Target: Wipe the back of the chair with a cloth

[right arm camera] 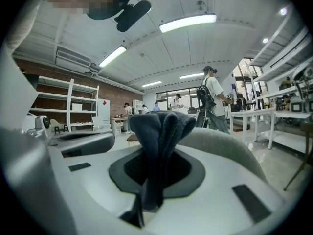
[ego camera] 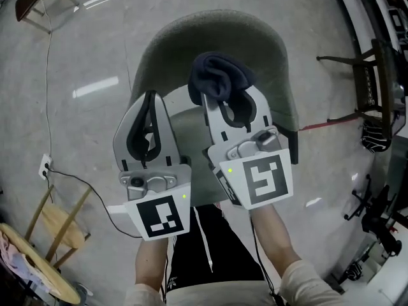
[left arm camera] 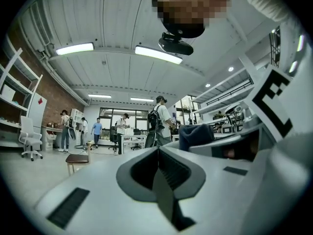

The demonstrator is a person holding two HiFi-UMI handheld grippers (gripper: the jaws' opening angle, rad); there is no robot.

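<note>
A person stands over a grey-green chair (ego camera: 210, 27) on a polished floor (ego camera: 89, 62), holding a claw in each hand. The right claw (ego camera: 231, 104) is clamped on a dark blue cloth (ego camera: 220, 78), which bunches up above the jaw tips in a thick fold. From the head view the cloth sits over the inner face of the chair's curved back, just below the rim; whether it touches the upholstery cannot be told. In the right gripper view the rounded top of the chair back rises just beyond and to the right of the cloth. The left claw (ego camera: 150, 101) is beside the right claw, above the left part of the seat, its jaws closed together with nothing between them. Both claws point toward the chair back. A wooden stool (ego camera: 54, 225) stands at lower left, near a black cable (ego camera: 83, 183) that runs across the floor from a socket block (ego camera: 44, 166). A dark-framed chair (ego camera: 373, 75) stands at right. Both gripper views show a bright workshop with shelving and several people in the background, one wearing a backpack (right arm camera: 204, 96).
</note>
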